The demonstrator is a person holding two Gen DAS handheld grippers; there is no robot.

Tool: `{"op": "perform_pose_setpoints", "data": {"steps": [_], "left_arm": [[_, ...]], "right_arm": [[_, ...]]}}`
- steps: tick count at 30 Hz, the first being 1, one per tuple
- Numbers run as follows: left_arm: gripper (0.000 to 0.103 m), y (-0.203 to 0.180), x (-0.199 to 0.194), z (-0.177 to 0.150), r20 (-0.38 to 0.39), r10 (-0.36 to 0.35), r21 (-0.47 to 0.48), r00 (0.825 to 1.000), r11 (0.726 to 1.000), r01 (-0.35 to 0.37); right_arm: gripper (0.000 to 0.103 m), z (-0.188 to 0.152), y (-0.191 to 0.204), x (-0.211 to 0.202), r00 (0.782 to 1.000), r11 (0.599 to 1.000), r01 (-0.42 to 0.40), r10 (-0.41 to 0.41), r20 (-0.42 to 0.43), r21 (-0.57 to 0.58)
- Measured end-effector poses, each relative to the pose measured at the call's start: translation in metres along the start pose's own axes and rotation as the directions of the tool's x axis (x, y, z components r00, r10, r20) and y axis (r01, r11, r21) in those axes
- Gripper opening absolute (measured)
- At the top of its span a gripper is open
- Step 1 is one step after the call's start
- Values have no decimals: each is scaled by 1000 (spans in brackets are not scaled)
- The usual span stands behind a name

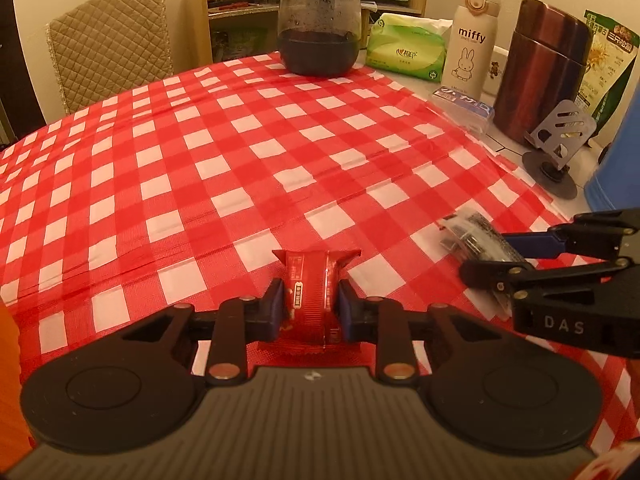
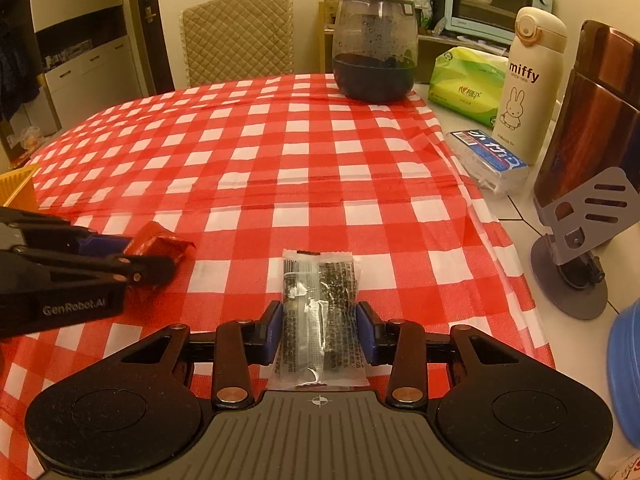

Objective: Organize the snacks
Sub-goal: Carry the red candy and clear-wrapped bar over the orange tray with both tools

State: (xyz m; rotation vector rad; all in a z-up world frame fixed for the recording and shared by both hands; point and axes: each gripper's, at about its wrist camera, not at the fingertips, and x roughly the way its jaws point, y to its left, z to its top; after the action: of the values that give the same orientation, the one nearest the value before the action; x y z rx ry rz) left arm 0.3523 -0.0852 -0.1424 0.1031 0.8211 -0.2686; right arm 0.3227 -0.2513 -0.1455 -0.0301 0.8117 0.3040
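A red snack packet [image 1: 310, 292] lies on the red-and-white checked cloth [image 1: 224, 168], and my left gripper [image 1: 310, 306] is shut on it, blue pads pressing both sides. A clear packet with dark contents [image 2: 318, 312] sits between the pads of my right gripper [image 2: 319, 330], which is shut on it. The left wrist view shows the right gripper [image 1: 492, 256] at the right edge with the clear packet [image 1: 476, 236] in it. From the right wrist view, the left gripper [image 2: 132, 258] appears at the left, holding the red packet [image 2: 160, 246].
At the back stands a dark glass jar [image 1: 318, 26]. Along the right side are a green tissue pack [image 1: 406, 48], a white miffy bottle [image 1: 472, 40], a brown flask [image 1: 544, 68], a small blue-labelled box [image 1: 464, 106], a grey stand [image 1: 560, 140] and a blue container [image 2: 626, 368]. A padded chair [image 1: 110, 46] faces the far edge.
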Motion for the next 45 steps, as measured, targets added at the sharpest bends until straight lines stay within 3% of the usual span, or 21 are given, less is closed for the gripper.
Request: {"op": "perform_pose_setpoints", "data": {"steps": [8,15,37,45], "left_arm": [[25,-3,3,0,-3,12,11,1000,1000,-12],[24,0,-23,3,21,6,-23,1000,1000,-6],[24,-1,-184,-35,89,13,-178,996,984,3],[24,5,-237,-58,115,45,-183,992,983,-23]], "right_arm": [[38,-4,2,-7,1000,1000,-1,1,-8,1],[38,-3,8,-23,1000,1000,6,-6,5,6],[38,22,67,-152,997,1000,-21,22,78,-10],[38,10,102,-191,993,998,-57,59,105,-20]]}}
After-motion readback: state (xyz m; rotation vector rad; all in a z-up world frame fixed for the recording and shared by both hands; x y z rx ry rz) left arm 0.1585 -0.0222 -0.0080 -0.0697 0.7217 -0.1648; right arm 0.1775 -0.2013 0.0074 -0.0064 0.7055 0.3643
